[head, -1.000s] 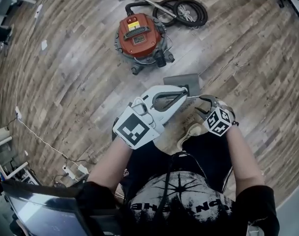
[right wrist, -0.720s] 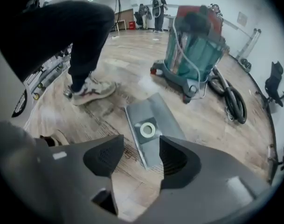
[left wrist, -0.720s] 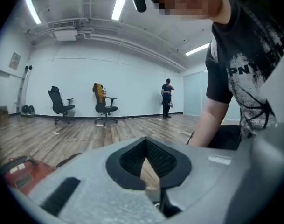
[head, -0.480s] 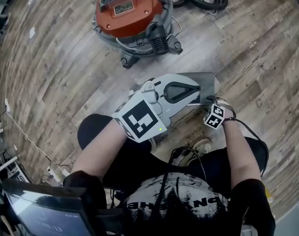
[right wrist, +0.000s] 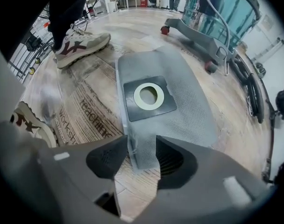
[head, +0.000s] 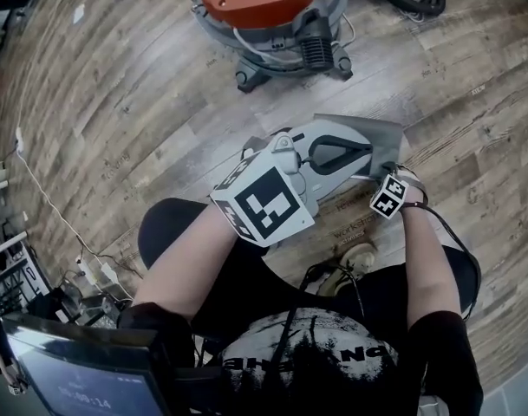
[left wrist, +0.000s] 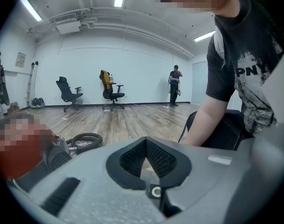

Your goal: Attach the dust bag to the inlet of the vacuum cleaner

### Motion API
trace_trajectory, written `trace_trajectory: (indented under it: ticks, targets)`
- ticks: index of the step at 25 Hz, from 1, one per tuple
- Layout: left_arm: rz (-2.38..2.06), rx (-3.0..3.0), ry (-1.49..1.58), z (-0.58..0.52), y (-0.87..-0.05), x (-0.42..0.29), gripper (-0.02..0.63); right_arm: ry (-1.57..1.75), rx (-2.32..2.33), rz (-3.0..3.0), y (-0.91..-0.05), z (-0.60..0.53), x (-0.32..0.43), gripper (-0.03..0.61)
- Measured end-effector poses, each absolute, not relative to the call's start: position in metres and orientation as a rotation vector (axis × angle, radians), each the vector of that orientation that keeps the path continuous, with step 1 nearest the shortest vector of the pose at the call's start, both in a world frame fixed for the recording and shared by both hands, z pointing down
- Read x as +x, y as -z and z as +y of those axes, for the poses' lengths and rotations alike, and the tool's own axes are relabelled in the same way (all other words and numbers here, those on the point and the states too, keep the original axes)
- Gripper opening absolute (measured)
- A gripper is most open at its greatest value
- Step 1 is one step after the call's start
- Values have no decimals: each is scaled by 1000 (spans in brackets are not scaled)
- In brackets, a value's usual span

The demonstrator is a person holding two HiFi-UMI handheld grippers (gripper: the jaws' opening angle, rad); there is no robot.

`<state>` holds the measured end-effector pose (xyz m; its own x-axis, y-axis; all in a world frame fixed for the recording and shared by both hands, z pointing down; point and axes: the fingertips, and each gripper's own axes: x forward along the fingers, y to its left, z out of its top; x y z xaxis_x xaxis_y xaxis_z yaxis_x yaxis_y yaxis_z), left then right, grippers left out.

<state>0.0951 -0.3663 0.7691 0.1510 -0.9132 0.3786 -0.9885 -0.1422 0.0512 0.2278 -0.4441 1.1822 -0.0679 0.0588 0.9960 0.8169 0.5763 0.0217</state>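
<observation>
Wood floor (head: pixel 116 102), dust bag (right wrist: pixel 188 111) flat under your right claw (right wrist: pixel 142 146).
Its jaws are closing astride the bag's end, likely keeping the collar (right wrist: pixel 135 111) free; your left claw (left wrist: pixel 145 148) is clenched, empty.

**Operator and hand-held rig.**

- **Torso:** black short-sleeved T-shirt (head: pixel 320 358) with a pale grey printed graphic and block lettering across the chest. The sleeves (head: pixel 441 341) end above the elbow.
- **Legs:** black trousers (head: pixel 172 225).
- **Feet:** cream low sneakers (right wrist: pixel 81 42) with dark red side markings and pale soles.
- **Cabling:** a thin black cable (head: pixel 462 240) arcs outside the right forearm.
- **Left gripper (head: pixel 366 149):**
  - smooth pale grey moulded shell with a dark teardrop-shaped opening
  - a white cube (head: pixel 264 204) bearing black square markers
  - black ribbed fingers (left wrist: pixel 130 158)
  - one small ring-headed screw (left wrist: pixel 155 192) below them
</observation>
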Motion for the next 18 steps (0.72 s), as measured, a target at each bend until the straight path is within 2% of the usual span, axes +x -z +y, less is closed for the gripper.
trace_trajectory:
  ticks: [10, 18]
  targets:
    - [-1830, 2116, -444, -372, -778, 99, -2, 797, -742, -1501, -1201, -443, 229, 69]
    - [-1818, 2121, -443, -369, -779, 101, -2, 785, -751, -1533, -1198, -443, 225, 24]
